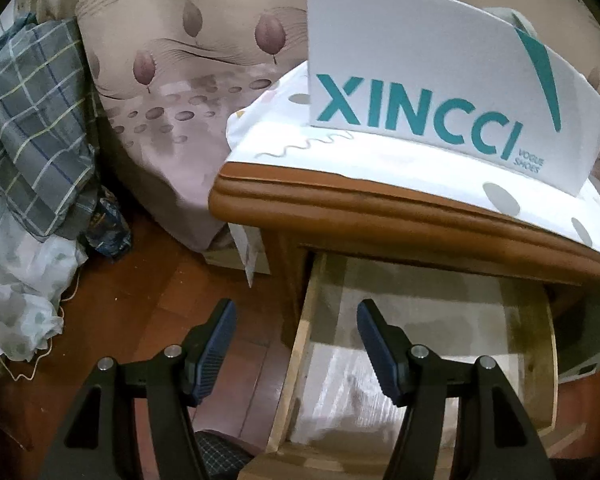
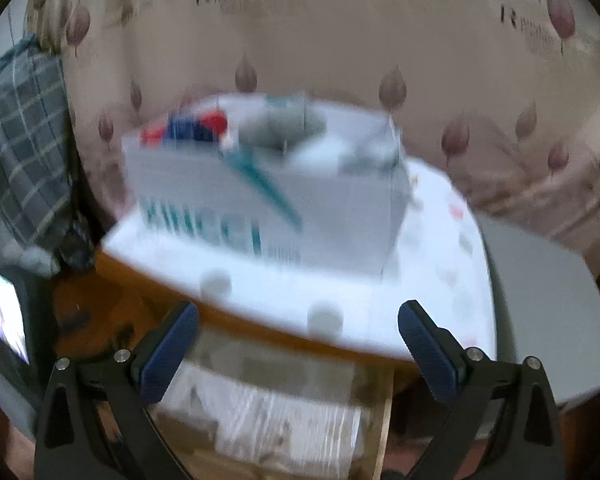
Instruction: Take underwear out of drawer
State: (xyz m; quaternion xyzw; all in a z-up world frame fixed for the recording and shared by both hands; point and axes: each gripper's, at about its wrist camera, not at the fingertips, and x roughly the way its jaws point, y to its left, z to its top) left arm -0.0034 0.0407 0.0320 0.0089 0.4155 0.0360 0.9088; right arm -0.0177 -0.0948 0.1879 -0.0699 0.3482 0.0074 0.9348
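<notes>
Both tongs are released and hold nothing. The left tongs straddle the left wall of the open drawer. Past the wide-spread right tongs stands a white box on the nightstand; blurred clothes in it, underwear unidentifiable.

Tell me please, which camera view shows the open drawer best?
The left wrist view shows the drawer best: it is sharp, and its wooden sides and pale lined bottom are visible. In the right wrist view the same drawer is blurred and only its part under the nightstand's edge shows.
</notes>
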